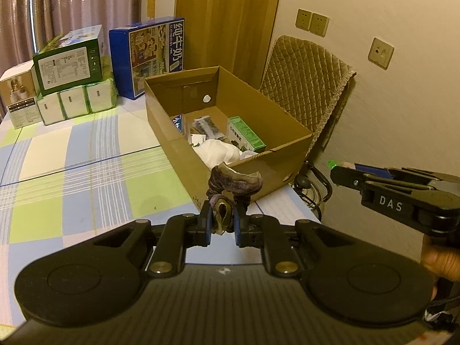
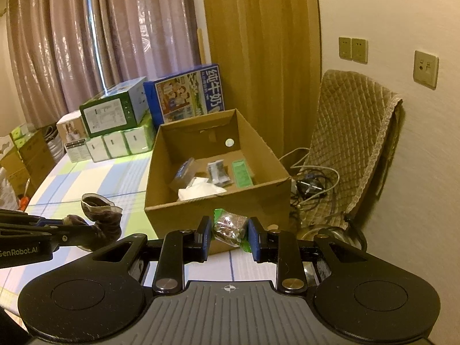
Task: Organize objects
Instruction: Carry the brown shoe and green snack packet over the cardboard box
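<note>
The left tongs (image 1: 222,224) are clamped narrow on a bundled dark purple-brown sock (image 1: 234,185), held in the air above the checked surface (image 1: 72,172) just in front of the near corner of the open cardboard box (image 1: 178,143). The right tongs (image 2: 227,235) grip a small packet (image 2: 230,227) with a green edge and brownish contents; its printing is too blurred to read. That packet hangs just before the box's near wall, close to the right edge of the surface. In the left wrist view the right tongs carry the white letters "DAS" on their side, and a hand (image 1: 440,258) shows behind them. In the right wrist view the left tongs bear the words "GenRobot.AI". Inside the box lie a green-and-white carton (image 1: 245,133), a crumpled white bag (image 1: 218,151), a dark packet (image 1: 205,128) and a blue-topped box (image 2: 184,172). At the far edge of the surface stands a blue milk carton case (image 1: 149,57) printed with the Chinese characters "纯牛奶", beside a green-and-white box (image 1: 69,63) stacked on white packs (image 1: 74,103). A chair with a quilted brown cover (image 1: 307,86) stands past the right edge, against the wall.
</note>
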Demonstrator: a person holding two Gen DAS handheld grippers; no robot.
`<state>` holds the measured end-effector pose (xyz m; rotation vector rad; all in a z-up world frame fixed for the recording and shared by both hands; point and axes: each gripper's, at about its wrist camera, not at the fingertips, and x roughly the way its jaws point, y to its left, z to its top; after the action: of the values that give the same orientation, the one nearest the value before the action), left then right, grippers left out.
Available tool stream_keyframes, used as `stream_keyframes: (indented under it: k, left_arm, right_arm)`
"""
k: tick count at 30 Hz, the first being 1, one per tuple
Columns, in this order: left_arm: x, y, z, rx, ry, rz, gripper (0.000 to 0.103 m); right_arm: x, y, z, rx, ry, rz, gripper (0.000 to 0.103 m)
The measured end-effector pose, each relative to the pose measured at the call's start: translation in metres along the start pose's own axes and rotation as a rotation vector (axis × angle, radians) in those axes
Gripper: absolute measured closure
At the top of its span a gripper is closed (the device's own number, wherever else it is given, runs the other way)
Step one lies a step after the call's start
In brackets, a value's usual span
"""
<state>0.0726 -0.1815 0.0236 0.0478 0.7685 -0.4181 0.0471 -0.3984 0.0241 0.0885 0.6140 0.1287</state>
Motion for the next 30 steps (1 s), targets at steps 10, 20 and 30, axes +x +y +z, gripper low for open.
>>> stream_keyframes:
  k: [10, 20, 30]
  left_arm:
    - [0.009, -0.005, 0.007, 0.011, 0.001, -0.013, 0.092]
    - [0.023, -0.006, 0.026, 0.016, -0.005, -0.017, 0.092]
    - [0.046, -0.005, 0.055, 0.007, -0.004, -0.01, 0.092]
  right_arm:
    - [0.005, -0.008, 0.005, -0.004, 0.001, -0.009, 0.079]
    - [0.021, -0.012, 0.027, -0.041, -0.013, 0.0, 0.079]
    - [0.047, -0.015, 0.059, -0.073, -0.003, 0.036, 0.079]
